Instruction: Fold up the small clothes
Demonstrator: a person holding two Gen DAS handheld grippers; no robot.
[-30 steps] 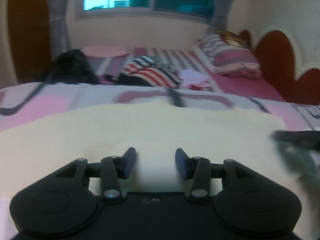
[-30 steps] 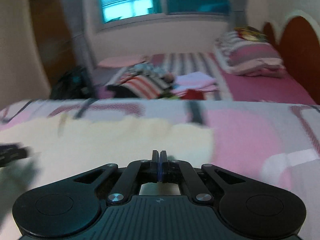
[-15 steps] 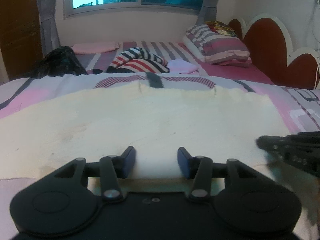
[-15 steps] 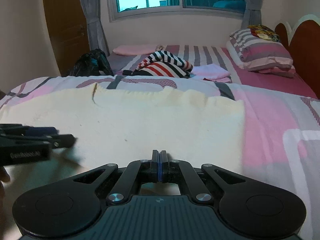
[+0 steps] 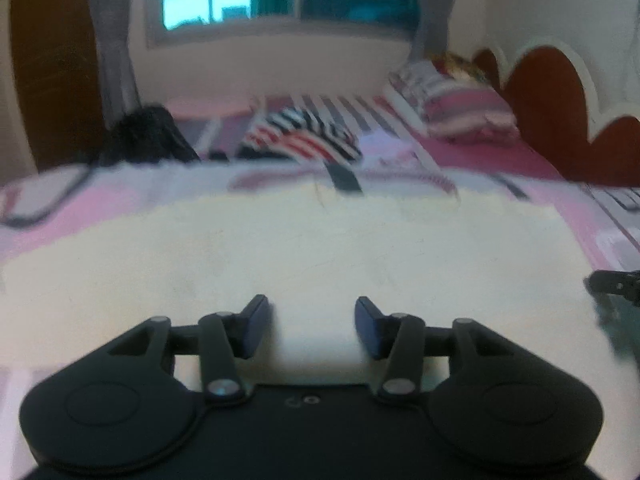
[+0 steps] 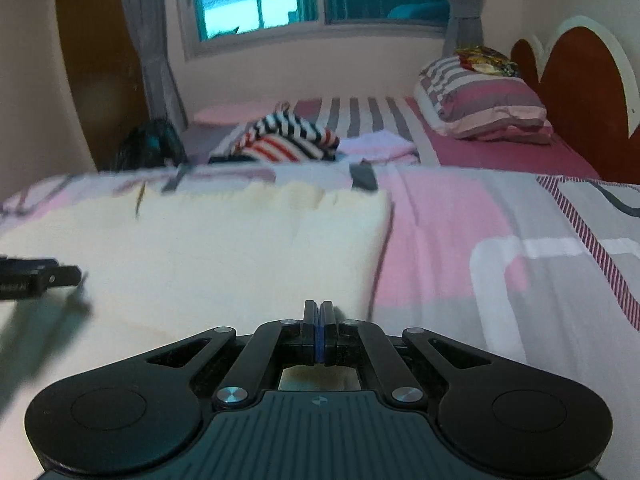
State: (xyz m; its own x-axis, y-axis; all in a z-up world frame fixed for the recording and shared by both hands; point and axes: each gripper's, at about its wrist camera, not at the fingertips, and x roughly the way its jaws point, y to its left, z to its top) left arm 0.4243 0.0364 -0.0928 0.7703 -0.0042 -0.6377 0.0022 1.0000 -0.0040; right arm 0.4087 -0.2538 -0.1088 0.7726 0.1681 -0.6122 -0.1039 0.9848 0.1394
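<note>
A pale cream cloth lies spread flat on the pink and grey bedspread, and it also shows in the right wrist view. My left gripper is open and hovers low over the cloth's near edge, with nothing between its fingers. My right gripper is shut with its fingers pressed together, low over the cloth's near right part; no cloth is visibly pinched. The right gripper's tip shows at the right edge of the left wrist view. The left gripper's tip shows at the left edge of the right wrist view.
Striped clothes and a folded pale pink item lie further back on the bed. A striped pillow rests by the red headboard. A dark bag sits at the back left. Bare bedspread lies right of the cloth.
Both views shifted and blurred a little. The right gripper sits further right in the left wrist view. Left stays open and right stays shut.
</note>
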